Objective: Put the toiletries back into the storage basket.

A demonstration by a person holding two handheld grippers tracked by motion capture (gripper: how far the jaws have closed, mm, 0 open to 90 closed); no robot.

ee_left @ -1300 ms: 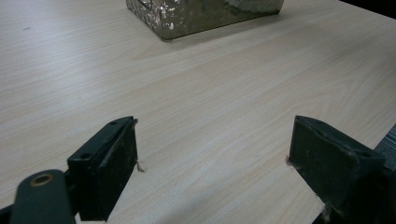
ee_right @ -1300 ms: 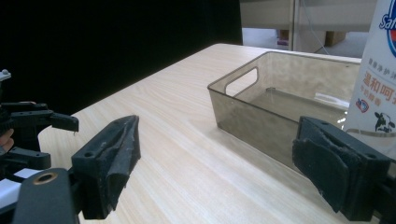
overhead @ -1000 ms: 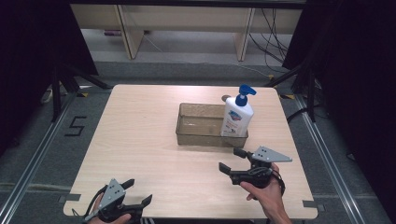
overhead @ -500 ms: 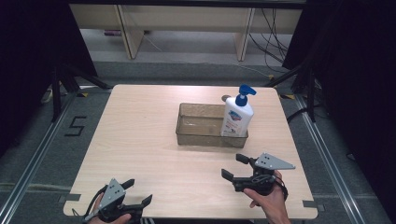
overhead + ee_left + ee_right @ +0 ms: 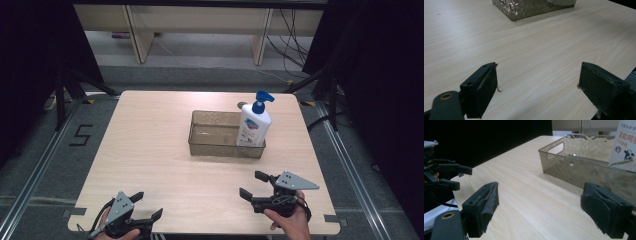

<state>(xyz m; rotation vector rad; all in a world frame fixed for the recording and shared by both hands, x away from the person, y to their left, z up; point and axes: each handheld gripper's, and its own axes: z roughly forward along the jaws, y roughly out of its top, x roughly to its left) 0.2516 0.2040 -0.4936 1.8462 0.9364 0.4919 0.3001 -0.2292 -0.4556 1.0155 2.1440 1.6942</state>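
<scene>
The pump bottle is standing upright in the right end of the clear bin mid-desk. Both grippers are resting near the front edge, jaws released and empty. The right gripper should be approaching the bottle squarely; it is drawing back from where it hovered nearer the bin, while the left gripper is staying put.

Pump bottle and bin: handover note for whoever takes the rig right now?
Left claw: open, holding nothing, at the near-left table edge.
Right claw: open, holding nothing, near-right, pointing left across the table.
Pump bottle: upright inside the right end of the clear bin, which sits mid-table.
Done: the bottle looks placed in the bin, and neither claw touches it.
Left: probably nothing with the bottle; the rest of the bin holds nothing.
</scene>
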